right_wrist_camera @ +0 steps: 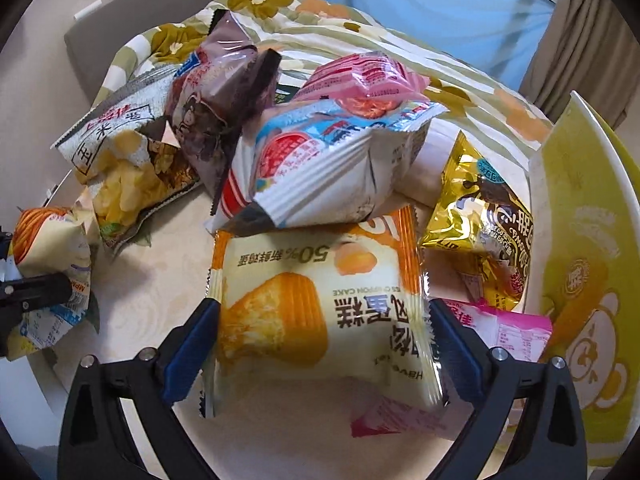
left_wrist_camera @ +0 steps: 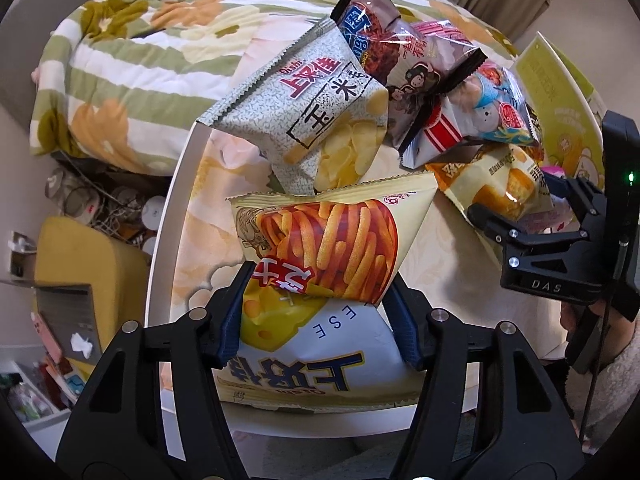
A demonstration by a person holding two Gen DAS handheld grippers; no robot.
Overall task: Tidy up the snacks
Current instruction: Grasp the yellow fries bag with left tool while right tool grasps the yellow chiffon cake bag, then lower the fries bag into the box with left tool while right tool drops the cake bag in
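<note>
Crinkled foil and plastic snack packets lie heaped on a round white table (left_wrist_camera: 168,216) beside a bed with a green-striped floral quilt (left_wrist_camera: 132,60). The left gripper (left_wrist_camera: 320,320) is closed on a cheese-stick snack bag (left_wrist_camera: 332,248), its blue pads pinching the bag's lower half, with the bag appearing raised off the tabletop. The right gripper (right_wrist_camera: 324,344) straddles a chiffon cake packet (right_wrist_camera: 320,308); its pads sit just beside the packet's crimped side edges, and whether they press it yet cannot be told from either view. Behind, a grey corn-chip bag (left_wrist_camera: 316,120), a brown packet (left_wrist_camera: 380,32) and a blue-and-red packet (right_wrist_camera: 328,160) lean on one another, and the blue-and-red one overlaps the cake packet's far edge. A gold packet (right_wrist_camera: 480,224) and a pink packet (right_wrist_camera: 508,332) lie near a yellow bear-print box (right_wrist_camera: 588,300) at the right.

The likely hazard is the overlap: drawing the cake packet out may drag or topple the leaning pile. Air-filled bags also handle slippery, so a pinch at the edge could slide off, while a hard squeeze might crush the soft cake.
</note>
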